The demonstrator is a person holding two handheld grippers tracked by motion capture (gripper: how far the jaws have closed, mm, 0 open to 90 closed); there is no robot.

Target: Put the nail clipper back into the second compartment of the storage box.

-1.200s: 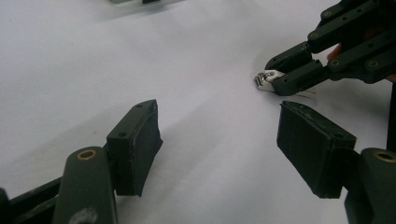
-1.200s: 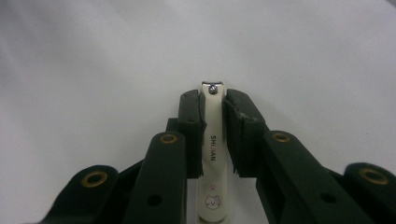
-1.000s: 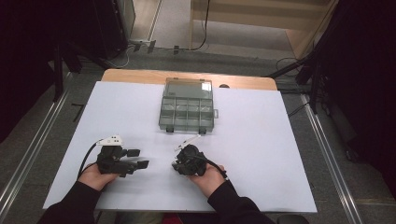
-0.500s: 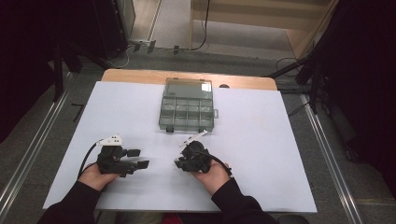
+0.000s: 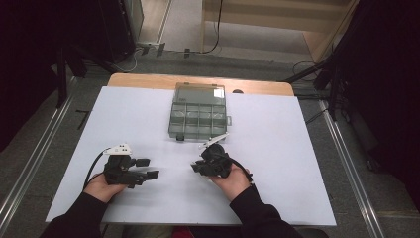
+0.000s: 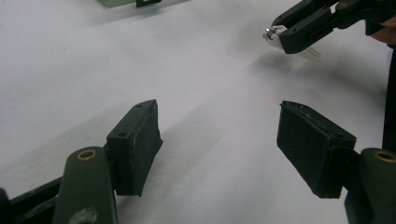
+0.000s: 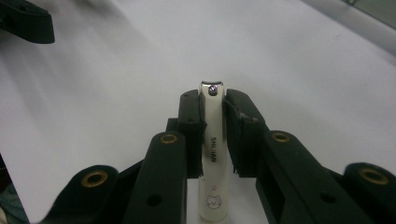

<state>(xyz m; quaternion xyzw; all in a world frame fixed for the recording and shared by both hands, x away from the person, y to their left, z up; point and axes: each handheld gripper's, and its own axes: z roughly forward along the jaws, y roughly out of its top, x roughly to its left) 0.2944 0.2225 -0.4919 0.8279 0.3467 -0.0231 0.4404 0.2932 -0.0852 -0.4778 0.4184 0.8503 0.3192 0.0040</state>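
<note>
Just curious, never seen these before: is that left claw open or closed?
Open. The left gripper has its jaws spread wide with only white table between them.

We see the nail clipper [image 7: 213,154] cut off below; its small printed picture stays hard to make out.

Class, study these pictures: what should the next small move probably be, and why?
Probably carry the right gripper forward toward the compartment box. It is shut on the white nail clipper, held above the white sheet, and the box lies just ahead. The left gripper is open and holds nothing.
</note>
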